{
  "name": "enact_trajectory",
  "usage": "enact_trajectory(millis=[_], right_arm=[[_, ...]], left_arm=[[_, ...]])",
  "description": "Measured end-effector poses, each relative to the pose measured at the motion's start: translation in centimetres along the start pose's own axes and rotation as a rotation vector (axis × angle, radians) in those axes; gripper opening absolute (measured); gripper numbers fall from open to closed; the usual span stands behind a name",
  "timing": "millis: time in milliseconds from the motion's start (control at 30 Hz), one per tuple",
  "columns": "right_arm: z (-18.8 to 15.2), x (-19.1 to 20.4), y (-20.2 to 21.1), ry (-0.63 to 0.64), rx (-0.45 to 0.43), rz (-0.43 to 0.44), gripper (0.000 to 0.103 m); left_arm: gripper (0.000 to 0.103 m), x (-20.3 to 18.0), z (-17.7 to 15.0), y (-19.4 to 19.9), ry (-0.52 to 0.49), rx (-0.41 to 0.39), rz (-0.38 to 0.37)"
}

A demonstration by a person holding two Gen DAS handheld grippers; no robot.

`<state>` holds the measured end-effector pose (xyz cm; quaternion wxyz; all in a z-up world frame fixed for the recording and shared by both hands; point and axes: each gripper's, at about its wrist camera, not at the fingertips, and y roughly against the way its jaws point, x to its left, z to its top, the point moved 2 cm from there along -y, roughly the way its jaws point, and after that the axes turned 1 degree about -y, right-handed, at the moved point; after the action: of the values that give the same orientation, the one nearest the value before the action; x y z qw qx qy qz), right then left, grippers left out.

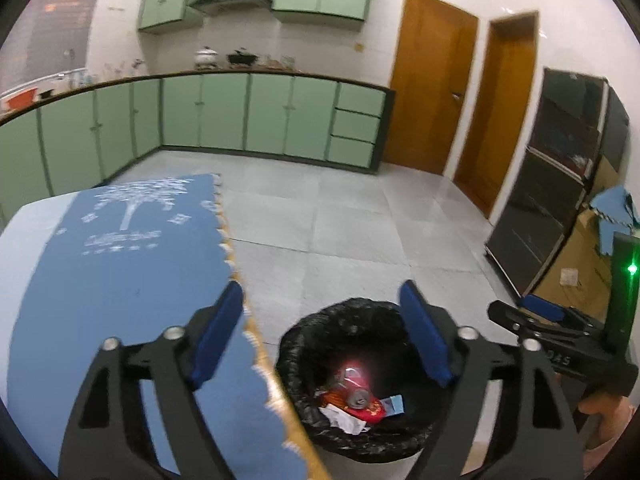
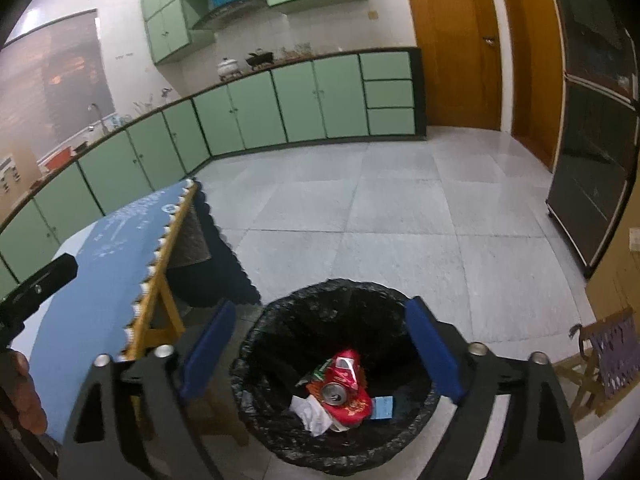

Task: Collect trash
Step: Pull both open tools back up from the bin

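A trash bin [image 2: 336, 376] lined with a black bag [image 2: 280, 344] stood on the tiled floor [image 2: 400, 216], directly below and ahead of the right gripper [image 2: 324, 352]. Inside it lay a crushed red can [image 2: 340, 380] with its silver end facing up, a red wrapper [image 2: 356, 406] under it, crumpled white paper [image 2: 310, 412] toward that gripper's left finger, and a small blue slip [image 2: 383, 405] toward its right finger. None of the trash touched either gripper.

The right gripper was released, its blue pads [image 2: 210, 348] spread wide to either side of the bin's mouth with nothing between them. The left gripper [image 1: 320, 340] was likewise released and empty; the bin [image 1: 352, 380] sat below it, nearer its right finger, and the can [image 1: 358, 394] appeared blurred with a pink glare.

The left wrist view alone showed the blue cloth [image 1: 120, 280] on the worktop under that gripper's left finger, printed with a white tree, and the other gripper off to the right with a green light and a hand [image 1: 608, 420] below it. The right wrist view alone showed the worktop's wooden legs [image 2: 160, 304], a patterned chair [image 2: 604, 360] off to its right, and a hand [image 2: 24, 396] at its far left edge.
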<state>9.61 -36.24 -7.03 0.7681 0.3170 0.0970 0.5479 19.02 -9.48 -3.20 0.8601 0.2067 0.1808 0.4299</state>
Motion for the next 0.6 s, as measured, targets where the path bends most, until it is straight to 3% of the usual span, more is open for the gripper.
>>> enact_trajectory(millis=[67,233,600], right_arm=[[0.1,1.2,1.0,0.023,-0.016,0.01,0.097],[0.4,3.5,3.4,0.062,-0.044,0.05,0.097],[-1.2,5.9,9.3,0.099,-0.091,0.099,0.097]], left_arm=[[0.085,0.6,-0.1,1.6,0.005,-0.027,0.042],[0.089,1.5,-0.6,5.4,0.014,-0.065,0.134],[0.089,1.5,-3.2,11.7,0.034,-0.114,0.21]])
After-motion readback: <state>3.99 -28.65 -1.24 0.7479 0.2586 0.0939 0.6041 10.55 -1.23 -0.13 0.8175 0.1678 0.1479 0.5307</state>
